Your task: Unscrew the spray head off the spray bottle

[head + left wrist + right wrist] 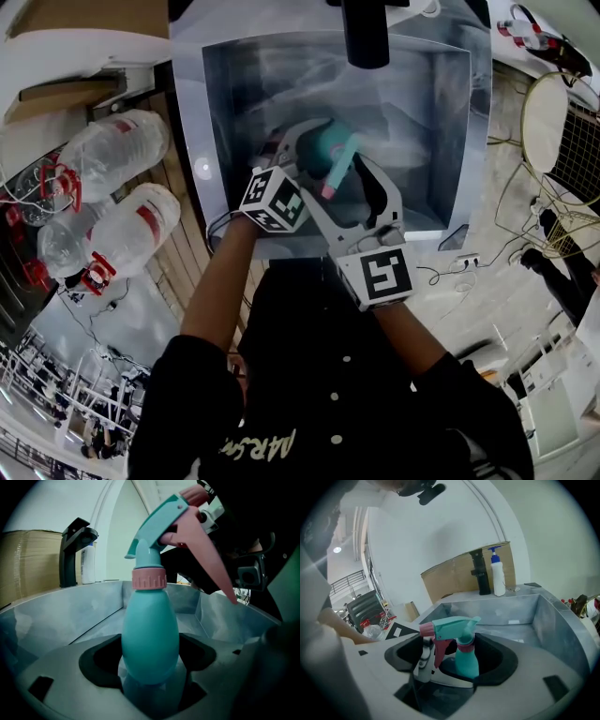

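Note:
A teal spray bottle (330,155) with a pink collar (149,579) and a pink trigger (211,559) stands upright over the steel sink (441,122). My left gripper (305,141) is shut on the bottle's rounded body (150,639), low down. The teal spray head (450,627) sits on the collar, its trigger pointing toward the left gripper's white jaw. My right gripper (364,178) is open. Its dark pads stand wide on either side of the bottle (466,660) and do not touch it.
A black faucet (366,33) rises at the sink's far rim, with a white pump bottle (498,573) and a cardboard sheet (450,578) beside it. Large clear water jugs (112,155) lie on the floor to the left. A round white wire-frame table (544,122) stands at the right.

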Action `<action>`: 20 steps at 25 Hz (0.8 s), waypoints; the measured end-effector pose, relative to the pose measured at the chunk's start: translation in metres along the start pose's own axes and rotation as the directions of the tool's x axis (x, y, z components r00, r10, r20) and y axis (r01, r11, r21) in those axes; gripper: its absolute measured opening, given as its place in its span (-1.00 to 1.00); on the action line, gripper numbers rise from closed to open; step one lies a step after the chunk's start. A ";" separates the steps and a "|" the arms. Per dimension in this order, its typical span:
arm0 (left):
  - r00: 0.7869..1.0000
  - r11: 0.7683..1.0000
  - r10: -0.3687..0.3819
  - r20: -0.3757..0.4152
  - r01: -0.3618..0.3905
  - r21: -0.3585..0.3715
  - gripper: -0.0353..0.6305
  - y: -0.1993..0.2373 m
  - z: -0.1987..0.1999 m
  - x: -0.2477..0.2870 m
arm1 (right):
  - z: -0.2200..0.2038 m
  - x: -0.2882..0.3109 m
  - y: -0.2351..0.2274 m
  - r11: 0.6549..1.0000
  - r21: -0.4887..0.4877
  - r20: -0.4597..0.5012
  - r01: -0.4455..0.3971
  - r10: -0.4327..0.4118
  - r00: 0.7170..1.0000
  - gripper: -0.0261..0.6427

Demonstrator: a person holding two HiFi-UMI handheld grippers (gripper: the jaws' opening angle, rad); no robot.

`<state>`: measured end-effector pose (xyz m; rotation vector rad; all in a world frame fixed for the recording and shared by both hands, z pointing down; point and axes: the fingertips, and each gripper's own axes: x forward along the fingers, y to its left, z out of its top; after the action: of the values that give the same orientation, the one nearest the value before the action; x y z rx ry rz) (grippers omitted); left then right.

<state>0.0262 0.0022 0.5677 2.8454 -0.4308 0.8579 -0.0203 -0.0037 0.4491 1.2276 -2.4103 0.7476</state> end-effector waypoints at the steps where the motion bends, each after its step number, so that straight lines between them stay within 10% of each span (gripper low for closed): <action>1: 1.000 1.000 0.001 0.000 -0.001 -0.001 0.26 0.000 0.000 0.000 | 0.000 0.002 -0.001 1.000 -0.001 0.000 0.000 0.000 1.000 0.14; 20: 1.000 1.000 -0.014 0.011 0.014 0.006 0.27 0.001 0.004 -0.001 | 0.000 0.020 -0.016 0.921 -0.371 -0.022 -0.119 0.119 0.993 -0.44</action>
<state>0.0269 0.0007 0.5641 2.8561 -0.4104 0.8430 -0.0184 -0.0241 0.4641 0.9356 -2.4941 0.2954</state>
